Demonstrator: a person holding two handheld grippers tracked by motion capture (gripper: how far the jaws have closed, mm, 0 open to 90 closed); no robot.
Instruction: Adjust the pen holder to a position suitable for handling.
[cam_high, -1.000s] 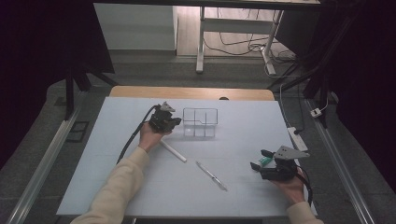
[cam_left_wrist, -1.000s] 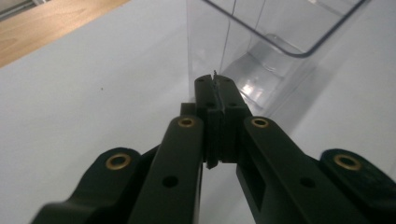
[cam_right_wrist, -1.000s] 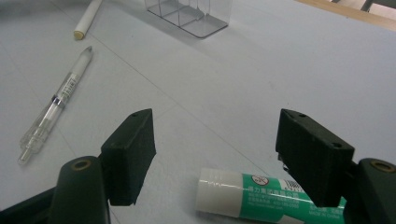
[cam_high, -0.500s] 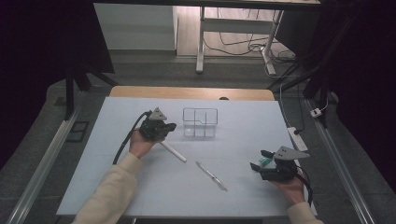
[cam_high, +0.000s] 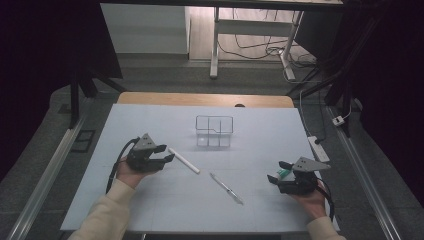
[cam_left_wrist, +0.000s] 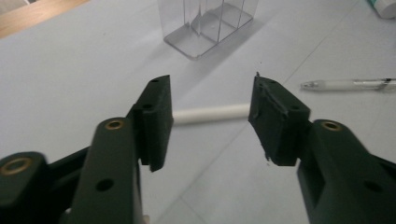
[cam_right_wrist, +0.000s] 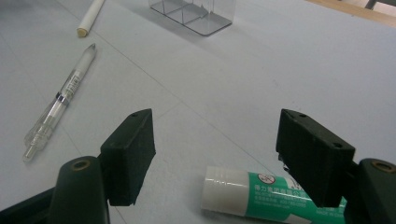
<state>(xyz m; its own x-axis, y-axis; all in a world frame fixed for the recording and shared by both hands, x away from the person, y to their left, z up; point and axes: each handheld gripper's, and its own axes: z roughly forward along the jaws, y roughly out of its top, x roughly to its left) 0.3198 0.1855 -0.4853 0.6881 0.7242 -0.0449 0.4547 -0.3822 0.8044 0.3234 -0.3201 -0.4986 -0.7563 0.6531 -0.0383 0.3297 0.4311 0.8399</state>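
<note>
White stick (cam_left_wrist: 210, 113) lies beyond the parted left gripper (cam_left_wrist: 210, 100), seemingly untouched.

Both tools (cam_high: 169, 154) (cam_high: 278, 171) open, low

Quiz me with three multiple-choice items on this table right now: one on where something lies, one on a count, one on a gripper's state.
1. Where does the white stick lie?
A. Inside the clear box
B. Flat on the table, just off the left gripper's jaws
C. Under the right hand

2. How many pens or pen-like sticks lie on the table between the two grippers?
A. Two
B. Four
C. None

3. How does the right gripper stand toward the glue stick?
A. Clamped on it
B. Open, glue stick lying on the table between its jaws
C. Lifting it in the air

Answers:
1 B: the high view shows it flat beside the left gripper, outside the clear box.
2 A: the white stick and the clear pen.
3 B: the right gripper view shows both jaws apart from the tube.
</note>
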